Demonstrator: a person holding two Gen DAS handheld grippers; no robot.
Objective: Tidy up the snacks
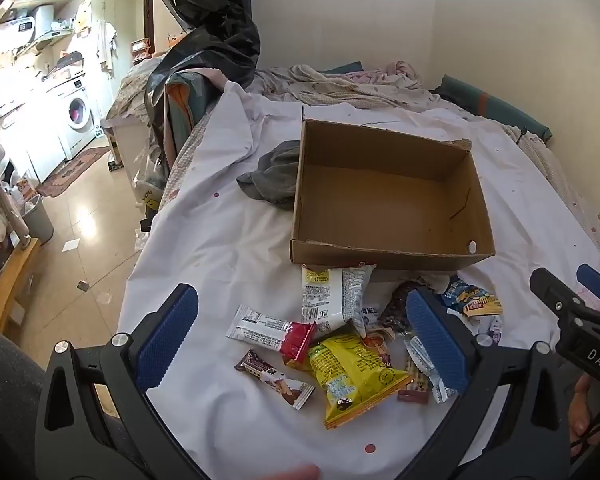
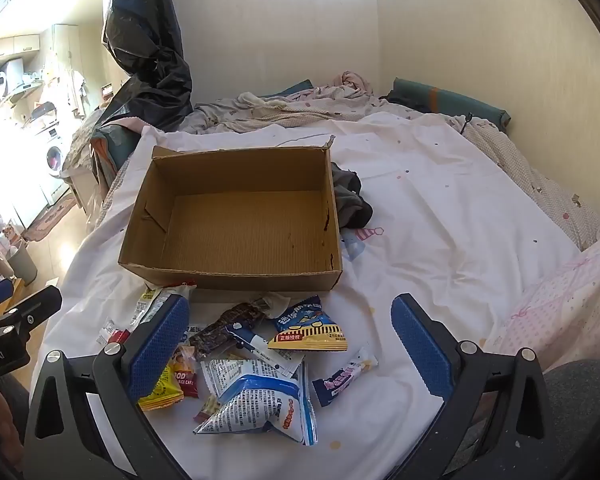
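Snacks (image 1: 340, 344) piled loose on white bedsheet (image 1: 220, 248), just in front of near wall of cardboard box (image 1: 392, 200). Box open-topped, nothing inside, upright on sheet.

Left view, pile contents:
- white packet (image 1: 332, 296), top edge touching box front
- white/red bar (image 1: 272, 330), left of pile
- brown bar (image 1: 274, 378), nearest, apart from the rest at lower left
- yellow bag (image 1: 352, 376), centre, overlapping neighbours
- dark wrapper (image 1: 396, 304), partly hidden behind right finger
- blue/yellow packet (image 1: 474, 300), far right of pile

Right view, same pile:
- blue-white bag (image 2: 264, 404), closest to camera
- blue/yellow triangular packet (image 2: 310, 326), near box front
- small purple bar (image 2: 346, 374), off to right, apart from pile
- dark bar (image 2: 228, 326), middle
- yellow bag corner (image 2: 162, 390), under left finger pad

Left gripper (image 1: 300, 344): jaws spread wide, nothing between, hovering above pile with most snacks framed between fingers.
Right gripper (image 2: 288, 352): jaws spread wide, nothing gripped, also above pile.
Each gripper visible at edge of the other's view, side by side.

Grey cloth (image 1: 272, 176) bunched against box side wall. Rumpled bedding (image 2: 300, 100) behind box, black plastic bag (image 1: 216, 28) at bed's far left corner. Washing machine (image 1: 80, 114) in bright kitchen area off to left.
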